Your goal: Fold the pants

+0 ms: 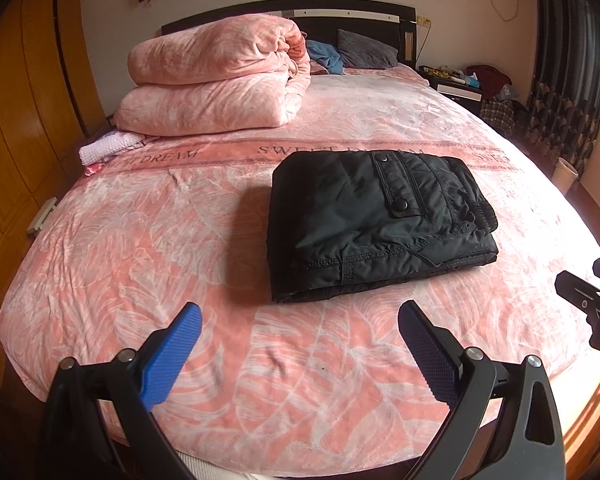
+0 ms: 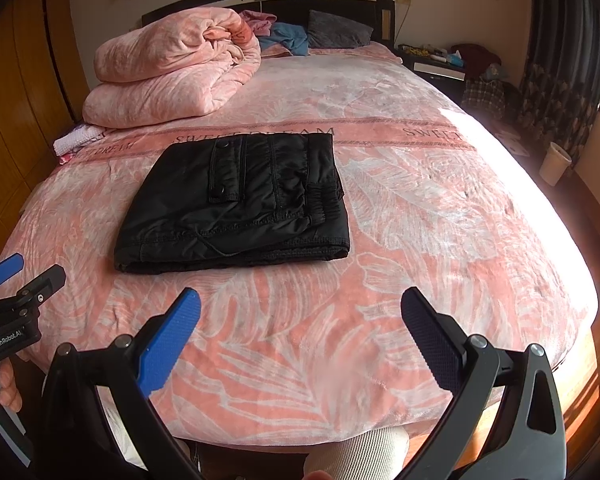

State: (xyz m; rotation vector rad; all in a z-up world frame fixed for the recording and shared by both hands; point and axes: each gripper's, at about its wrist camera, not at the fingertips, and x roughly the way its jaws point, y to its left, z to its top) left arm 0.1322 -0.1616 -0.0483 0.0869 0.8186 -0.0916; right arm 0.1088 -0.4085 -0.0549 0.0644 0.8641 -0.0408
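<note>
On bed centre: black quilted padded pants (image 1: 380, 220), folded into a thick rectangular stack; resting on pink leaf-print fleece bedspread (image 1: 260, 360), well apart from both tools.
Long axis: left to right across the bed, slightly skewed; short axis near to far.
Pointing: elastic cuffs or waistband gathered at right edge; closed fold at left edge; snap-button pocket flap (image 1: 396, 188) face up, running near to far.
Left gripper (image 1: 300, 320): blue-padded fingers spread wide, nothing between them, hovering above near bedspread.
Right gripper (image 2: 300, 308): likewise spread wide, empty, near of the stack.
Task stage: judged complete or nearly so; layers appear stacked and squared.
Risk, slippage: slick shell fabric and puffy fill; upper layers likely to slide or spring apart if nudged.
Risk, snagging: a low pass could catch the near hem and drag the stack.
Risk, soft base: plush bedspread may ruck under pressure.
Far left: folded pink fleece blanket pile (image 1: 216, 76), clear of the work.
</note>
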